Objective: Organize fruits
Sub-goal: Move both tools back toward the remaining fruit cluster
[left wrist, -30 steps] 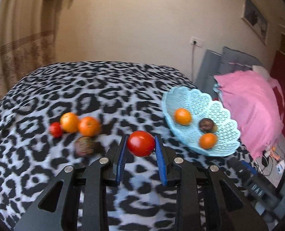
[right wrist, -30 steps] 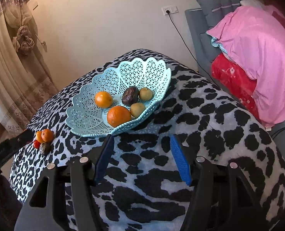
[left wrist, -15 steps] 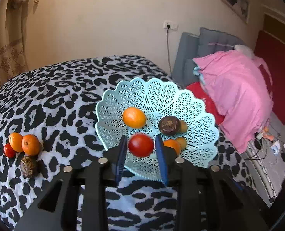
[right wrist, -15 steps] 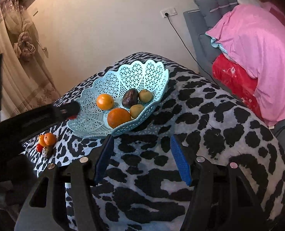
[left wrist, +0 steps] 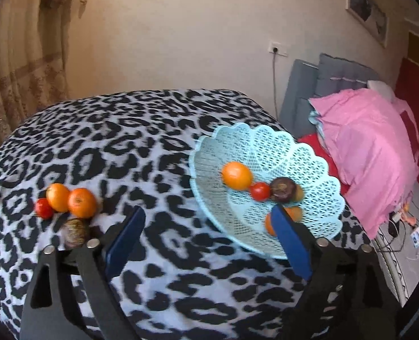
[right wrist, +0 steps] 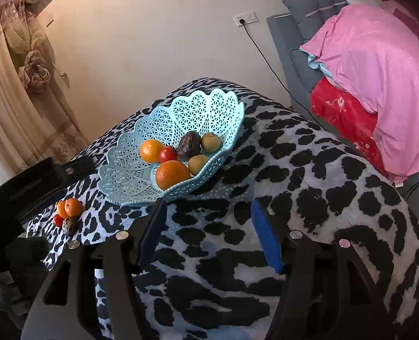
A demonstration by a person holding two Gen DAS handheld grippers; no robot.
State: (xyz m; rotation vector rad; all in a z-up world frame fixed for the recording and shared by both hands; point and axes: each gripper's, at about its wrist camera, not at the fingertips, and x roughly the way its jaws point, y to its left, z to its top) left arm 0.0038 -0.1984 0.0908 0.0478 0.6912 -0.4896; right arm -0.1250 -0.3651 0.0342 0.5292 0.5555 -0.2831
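Table draped in black-and-white leopard-print cloth, carrying all fruit. Pink blanket heaped on grey furniture beyond the far side of the basket, off the table.

Light-blue lattice basket taken as landmark, seated on the cloth, scalloped rim tilted up at the back. Inside the basket: large orange at the near rim; smaller orange behind it; red tomato touching the smaller orange and just beside a dark wrinkled fruit; two green-brown kiwis at the basket's wall side, the second nearer the large orange.

Outside the basket, well apart on the cloth as seen from the left wrist: two oranges touching each other, small red tomato against the outer one, dark wrinkled fruit just in front of the pair.

Left hand-held gripper spread wide, nothing between the blue pads, positioned at the basket's near rim; right pad overlapping the large orange in view, contact not determinable. Right hand-held gripper likewise spread wide and empty, above the cloth just short of the basket's near rim.
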